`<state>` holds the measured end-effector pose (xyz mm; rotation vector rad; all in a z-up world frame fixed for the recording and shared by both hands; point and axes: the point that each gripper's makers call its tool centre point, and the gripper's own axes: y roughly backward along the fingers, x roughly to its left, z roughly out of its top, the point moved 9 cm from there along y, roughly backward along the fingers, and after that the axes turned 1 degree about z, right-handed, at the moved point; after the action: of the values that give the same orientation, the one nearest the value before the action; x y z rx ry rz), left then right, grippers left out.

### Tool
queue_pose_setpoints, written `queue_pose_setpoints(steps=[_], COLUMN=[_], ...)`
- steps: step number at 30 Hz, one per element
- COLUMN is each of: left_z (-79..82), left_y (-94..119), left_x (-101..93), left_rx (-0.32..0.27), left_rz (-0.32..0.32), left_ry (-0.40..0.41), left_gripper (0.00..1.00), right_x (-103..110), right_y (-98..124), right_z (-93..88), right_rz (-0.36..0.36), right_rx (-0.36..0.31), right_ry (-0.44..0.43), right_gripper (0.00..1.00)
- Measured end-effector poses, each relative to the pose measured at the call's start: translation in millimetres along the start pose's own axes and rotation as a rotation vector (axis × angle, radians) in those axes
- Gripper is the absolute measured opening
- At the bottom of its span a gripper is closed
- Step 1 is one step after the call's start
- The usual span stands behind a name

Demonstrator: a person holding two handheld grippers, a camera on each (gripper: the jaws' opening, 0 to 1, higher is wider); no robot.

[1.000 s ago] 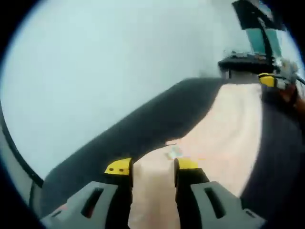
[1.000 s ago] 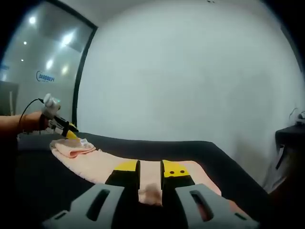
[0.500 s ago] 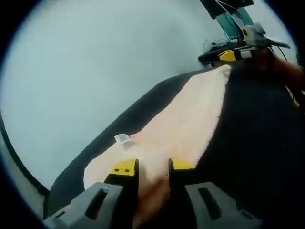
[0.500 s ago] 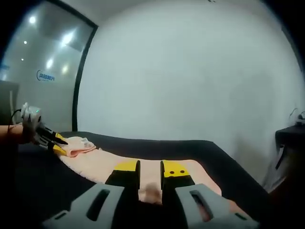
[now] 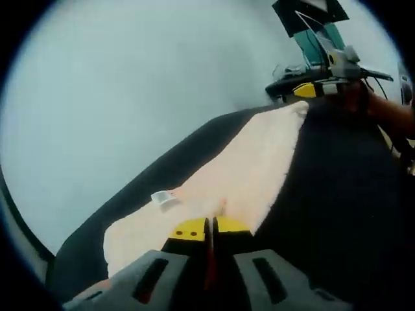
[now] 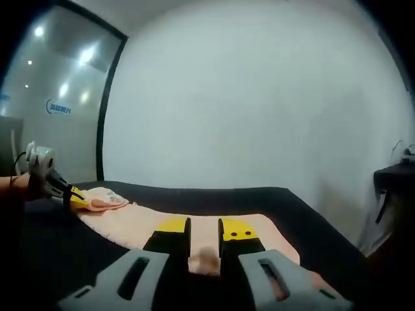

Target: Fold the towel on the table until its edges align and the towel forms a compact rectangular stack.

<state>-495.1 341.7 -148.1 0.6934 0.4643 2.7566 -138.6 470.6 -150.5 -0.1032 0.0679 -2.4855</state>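
Note:
A peach towel (image 5: 253,168) lies stretched in a long strip across the black table (image 5: 343,201). It carries a small white tag (image 5: 163,199). My left gripper (image 5: 209,227) is shut on the near edge of the towel. At the far end my right gripper (image 5: 312,89), held by a hand, grips the other end. In the right gripper view the towel (image 6: 130,223) runs away to the left. My right gripper (image 6: 204,228) is shut on a fold of it. The left gripper (image 6: 75,196) sits at the bunched far end.
A plain white wall (image 6: 259,97) stands behind the table (image 6: 52,259). A glass partition (image 6: 58,97) with reflected lights is on the left. A dark stand (image 6: 394,181) is at the right edge. A dark and teal object (image 5: 314,29) rises beyond the table.
My left gripper's jaws, open around the towel a second ago, have closed on its edge. The left view has swung along the towel. The right gripper holds still.

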Motion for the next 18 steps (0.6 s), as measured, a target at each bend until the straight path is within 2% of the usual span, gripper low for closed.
queue_pose_setpoints(steps=[3,5,7,8,10,11,12,13,14,15,17,18], left_z=[6.8,6.8,-1.4,-6.1,-15.8,-17.2,-14.5,-8.7,-2.8,2.1,10.8,13.7], left_y=[13.1,18.9,14.5,10.0,2.8,2.0,2.5,5.0,8.9,12.3,19.5,22.7], left_x=[1.5,1.1,3.7,2.8,-2.7,-5.6,-6.2,-8.6,-7.0,0.3,17.3,27.6], left_rx=[-0.058,-0.055,-0.015,-0.006,0.028,0.039,0.005,-0.032,-0.055,-0.098,-0.173,-0.207], left_rz=[-0.025,-0.019,0.017,0.008,-0.052,-0.083,-0.092,-0.12,-0.145,-0.138,-0.133,-0.13], left_ry=[0.065,0.058,0.007,0.009,0.079,0.071,0.043,0.041,0.099,0.122,0.155,0.177], left_gripper=[0.03,0.03,0.04,0.04,0.09,0.17,0.32,0.41,0.45,0.45,0.43,0.41], right_x=[-5.4,-9.9,-17.3,-20.6,-28.9,-35.3,-40.7,-46.3,-52.4,-53.5,-54.5,-53.6], right_y=[1.5,3.6,2.1,1.8,3.5,5.8,9.3,15.9,27.6,36.2,43.2,42.8], right_z=[0.2,0.1,-0.9,-0.2,-0.9,-1.9,-3.2,-4.1,-4.0,-6.4,-8.0,-9.7], right_rz=[-0.028,-0.055,-0.103,-0.112,-0.156,-0.182,-0.214,-0.262,-0.342,-0.376,-0.41,-0.426], right_rx=[-0.01,-0.014,-0.016,-0.026,-0.033,-0.038,-0.034,-0.024,-0.029,0.012,0.048,0.09], right_ry=[-0.028,-0.053,-0.12,-0.165,-0.265,-0.325,-0.405,-0.509,-0.695,-0.8,-0.897,-0.908], right_gripper=[0.15,0.15,0.15,0.15,0.15,0.15,0.15,0.15,0.16,0.16,0.18,0.22])
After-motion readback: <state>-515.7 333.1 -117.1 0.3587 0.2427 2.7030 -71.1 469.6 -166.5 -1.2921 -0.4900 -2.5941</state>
